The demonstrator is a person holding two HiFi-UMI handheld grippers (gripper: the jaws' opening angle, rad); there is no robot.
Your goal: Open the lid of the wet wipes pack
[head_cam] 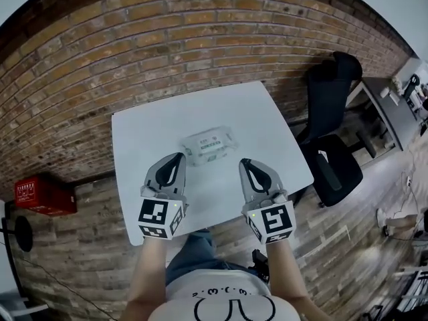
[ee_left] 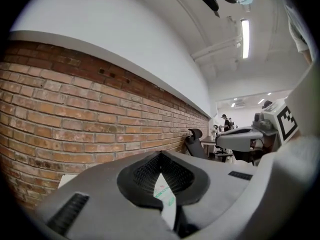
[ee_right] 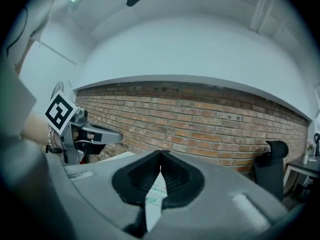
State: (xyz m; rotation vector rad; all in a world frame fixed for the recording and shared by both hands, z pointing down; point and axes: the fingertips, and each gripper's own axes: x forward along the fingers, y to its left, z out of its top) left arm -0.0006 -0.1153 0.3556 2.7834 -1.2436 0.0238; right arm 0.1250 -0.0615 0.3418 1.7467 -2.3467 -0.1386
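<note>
left gripper and right gripper hang over the near part of the smooth white counter, each with jaws pressed together and nothing between them. this looks like the approach: neither touches anything. just beyond the tips, between the two, lies the wet wipes pack, a soft, crinkly white pouch with green print, flat on the counter. the lid is too small to read here. next, i'd say, one gripper pins the floppy pouch while the other parts its jaws and catches the lid's edge. behind, a rough brick wall and a black office chair.
</note>
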